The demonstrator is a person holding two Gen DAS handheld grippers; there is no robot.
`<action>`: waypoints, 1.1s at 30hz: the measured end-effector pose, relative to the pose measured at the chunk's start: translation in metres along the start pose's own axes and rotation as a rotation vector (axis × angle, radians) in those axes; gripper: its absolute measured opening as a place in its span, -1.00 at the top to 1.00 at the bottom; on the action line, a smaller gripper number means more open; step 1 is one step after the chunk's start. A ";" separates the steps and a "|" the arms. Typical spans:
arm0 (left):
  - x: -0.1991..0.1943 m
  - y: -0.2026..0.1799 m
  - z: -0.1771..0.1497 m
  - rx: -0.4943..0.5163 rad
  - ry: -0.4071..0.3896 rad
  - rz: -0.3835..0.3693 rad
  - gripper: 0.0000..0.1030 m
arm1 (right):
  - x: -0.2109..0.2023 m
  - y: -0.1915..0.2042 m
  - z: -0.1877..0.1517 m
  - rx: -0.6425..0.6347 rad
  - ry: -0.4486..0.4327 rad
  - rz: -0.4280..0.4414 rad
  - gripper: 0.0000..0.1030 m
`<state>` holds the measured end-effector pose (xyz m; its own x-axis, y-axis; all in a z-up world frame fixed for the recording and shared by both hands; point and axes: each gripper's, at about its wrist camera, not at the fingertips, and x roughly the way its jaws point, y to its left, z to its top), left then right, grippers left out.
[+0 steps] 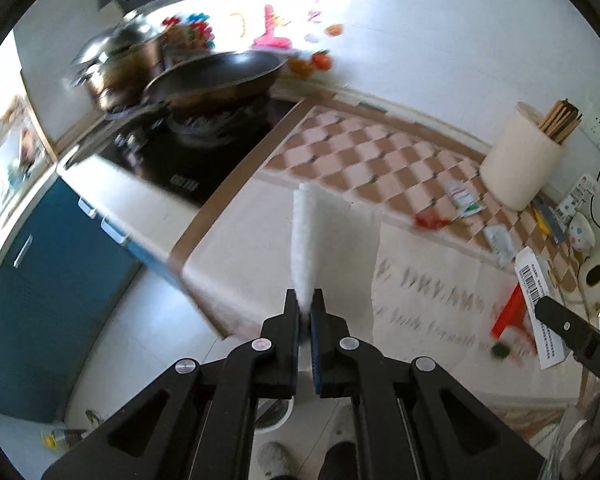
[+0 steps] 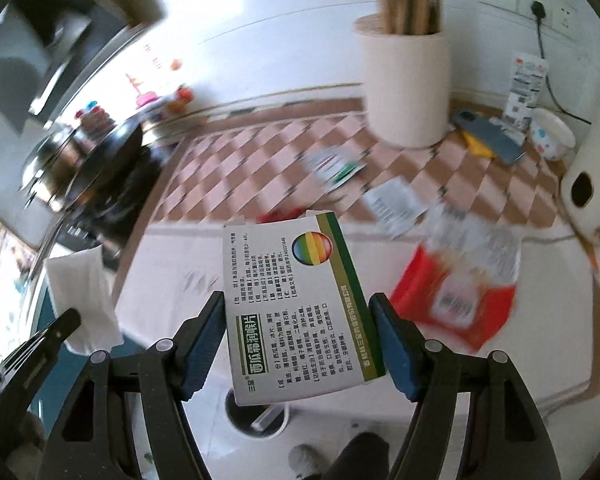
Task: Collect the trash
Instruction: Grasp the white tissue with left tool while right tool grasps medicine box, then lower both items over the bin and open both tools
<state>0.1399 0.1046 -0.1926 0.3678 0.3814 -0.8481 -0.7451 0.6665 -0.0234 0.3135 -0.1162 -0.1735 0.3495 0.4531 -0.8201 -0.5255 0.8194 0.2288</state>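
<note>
Nearest, the left tool [image 1: 307, 300] is closed tight on a white paper tissue [image 1: 305, 240], which stands up from its tips toward twelve o'clock. The right tool [image 2: 298, 336] has a flattened medicine box [image 2: 296, 304] between its blue pads; the jaws stand wide and the box fills the gap edge to edge, so I judge it gripped, though contact on the left pad is hard to confirm. Below both tools, at six o'clock, the rim of a round waste bin [image 2: 256, 420] shows on the floor, so both pieces look carried and close to the drop, not yet binned.

Farther out on the counter [image 2: 172, 264], work remains: a red-and-white wrapper [image 2: 456, 292] at three o'clock of the box, a white sachet [image 2: 396, 200] beyond it, a green-and-white sachet [image 2: 334, 168] farther still, and a small red scrap [image 1: 430, 221] near the checked mat. At the far edge stands a cream chopstick holder [image 2: 406, 88], not trash.

So two items are in hand and at least four are left; the task looks roughly a third done.
</note>
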 end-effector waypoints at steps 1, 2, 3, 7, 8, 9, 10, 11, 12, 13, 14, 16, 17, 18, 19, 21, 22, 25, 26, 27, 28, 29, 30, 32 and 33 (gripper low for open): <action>0.001 0.012 -0.009 -0.005 0.011 0.004 0.96 | -0.002 0.011 -0.013 -0.011 0.007 0.008 -0.42; 0.002 0.022 -0.018 -0.013 0.022 0.008 0.96 | -0.002 0.023 -0.028 -0.019 0.019 0.020 -0.42; 0.006 0.036 -0.029 -0.024 0.041 0.010 0.96 | -0.001 0.035 -0.043 -0.028 0.037 0.034 -0.42; 0.034 0.079 -0.069 -0.080 0.148 0.028 0.96 | 0.013 0.073 -0.097 -0.069 0.112 0.063 -0.41; 0.044 0.089 -0.079 -0.099 0.180 0.031 0.96 | 0.022 0.082 -0.114 -0.080 0.148 0.073 -0.41; 0.057 0.100 -0.090 -0.120 0.219 0.029 0.96 | 0.030 0.090 -0.128 -0.093 0.177 0.077 -0.41; 0.069 0.110 -0.100 -0.143 0.253 0.026 0.96 | 0.040 0.095 -0.139 -0.108 0.204 0.077 -0.41; 0.082 0.118 -0.110 -0.162 0.286 0.023 0.95 | 0.051 0.100 -0.150 -0.120 0.235 0.081 -0.41; 0.098 0.127 -0.120 -0.178 0.323 0.017 0.95 | 0.065 0.105 -0.164 -0.131 0.271 0.085 -0.41; 0.117 0.137 -0.132 -0.206 0.360 0.011 0.95 | 0.075 0.110 -0.174 -0.143 0.294 0.085 -0.41; 0.136 0.146 -0.143 -0.229 0.394 0.001 0.95 | 0.089 0.114 -0.188 -0.159 0.322 0.082 -0.40; 0.172 0.159 -0.163 -0.261 0.457 -0.006 0.95 | 0.119 0.120 -0.213 -0.176 0.372 0.085 -0.40; 0.189 0.165 -0.173 -0.284 0.481 -0.023 0.95 | 0.133 0.121 -0.224 -0.183 0.392 0.084 -0.40; 0.212 0.171 -0.185 -0.302 0.520 -0.039 0.95 | 0.153 0.123 -0.240 -0.193 0.419 0.085 -0.40; 0.233 0.176 -0.196 -0.320 0.548 -0.050 0.95 | 0.168 0.122 -0.247 -0.197 0.432 0.084 -0.40; 0.272 0.185 -0.217 -0.354 0.596 -0.080 0.95 | 0.206 0.121 -0.273 -0.203 0.474 0.080 -0.40; 0.292 0.189 -0.227 -0.366 0.622 -0.088 0.95 | 0.226 0.120 -0.286 -0.202 0.492 0.076 -0.40; 0.348 0.194 -0.256 -0.384 0.676 -0.109 0.95 | 0.285 0.114 -0.317 -0.174 0.548 0.071 -0.39; 0.363 0.194 -0.264 -0.385 0.690 -0.122 0.94 | 0.307 0.111 -0.327 -0.163 0.558 0.066 -0.39; 0.381 0.195 -0.273 -0.387 0.708 -0.127 0.94 | 0.321 0.108 -0.336 -0.161 0.561 0.063 -0.39; 0.395 0.195 -0.279 -0.388 0.719 -0.126 0.94 | 0.343 0.107 -0.347 -0.162 0.570 0.059 -0.39; 0.409 0.196 -0.285 -0.389 0.730 -0.135 0.94 | 0.362 0.105 -0.356 -0.155 0.579 0.057 -0.39; 0.422 0.196 -0.292 -0.391 0.746 -0.141 0.92 | 0.379 0.105 -0.365 -0.153 0.593 0.056 -0.39; 0.443 0.195 -0.302 -0.395 0.768 -0.150 0.90 | 0.407 0.105 -0.379 -0.155 0.614 0.053 -0.39; 0.448 0.196 -0.307 -0.395 0.777 -0.156 0.88 | 0.419 0.104 -0.386 -0.159 0.624 0.054 -0.39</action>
<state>-0.0119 0.2097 -0.7393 0.1071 -0.3339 -0.9365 -0.9086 0.3497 -0.2285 0.1058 0.0236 -0.6952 -0.1726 0.1637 -0.9713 -0.6550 0.7173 0.2373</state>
